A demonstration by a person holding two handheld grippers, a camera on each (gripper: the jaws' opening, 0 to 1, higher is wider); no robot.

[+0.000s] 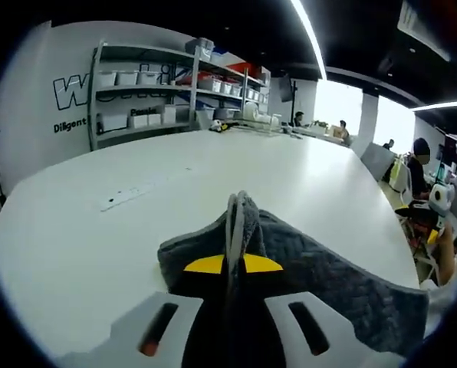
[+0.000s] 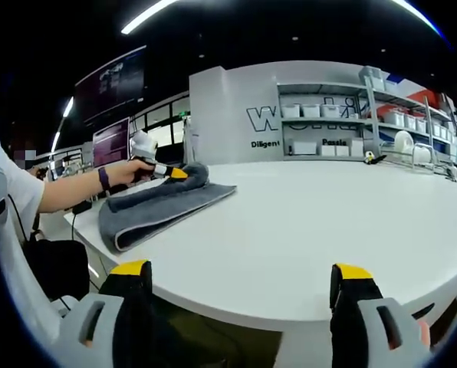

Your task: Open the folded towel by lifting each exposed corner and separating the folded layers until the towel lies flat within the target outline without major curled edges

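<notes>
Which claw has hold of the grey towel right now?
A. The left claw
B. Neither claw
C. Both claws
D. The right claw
A: the left claw is pinched shut on a raised fold of the grey towel, while the right claw hangs open above the white table, apart from the cloth.

Left gripper (image 1: 232, 264) clamped tight; right gripper (image 2: 244, 280) spread wide, holding nothing.
</notes>
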